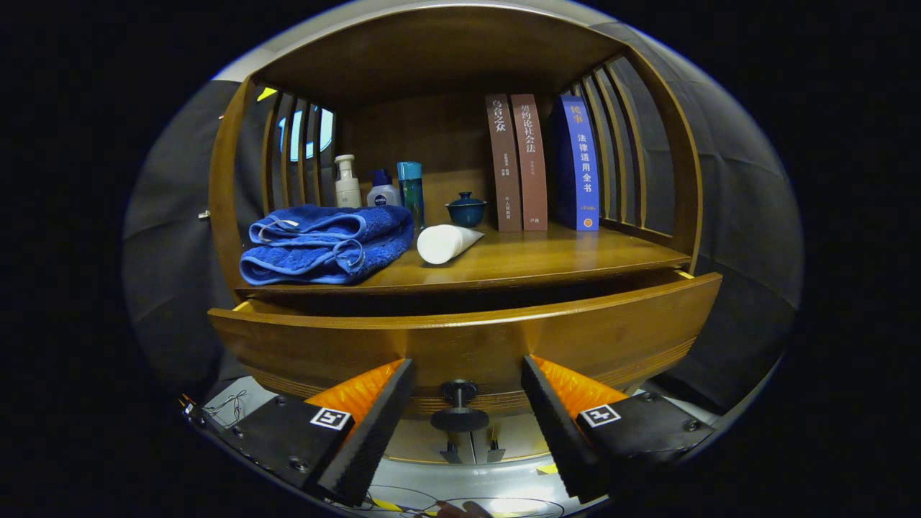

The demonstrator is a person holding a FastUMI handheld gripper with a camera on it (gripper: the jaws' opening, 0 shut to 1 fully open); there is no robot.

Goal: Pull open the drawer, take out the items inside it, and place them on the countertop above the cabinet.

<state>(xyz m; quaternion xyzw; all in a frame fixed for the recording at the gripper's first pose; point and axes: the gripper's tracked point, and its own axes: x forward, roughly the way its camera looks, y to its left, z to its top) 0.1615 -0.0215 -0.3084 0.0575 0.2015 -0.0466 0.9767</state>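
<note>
Gripper view: drawer sits partly pulled out under the countertop, a dark gap showing between its front panel and the shelf edge; contents hidden behind the panel. Round dark knob stands on the drawer front, between the two fingers and apart from both. Gripper spread wide, released, holding nothing; fingers flank the knob without touching. Judged step: opening, part done — drawer looks too little open to reach inside. Next move would call for closing on the knob and drawing straight back, or hooking the panel's top edge, then rising over that edge to look in. Countertop already carries a folded blue towel on one side, a white tube lying beside it, bottles and a small lidded cup behind, books upright toward the other side. Open room for setting things down: bare wood in front of the books and near the shelf's front edge. Slatted side walls and roof board limit the approach from above.
</note>
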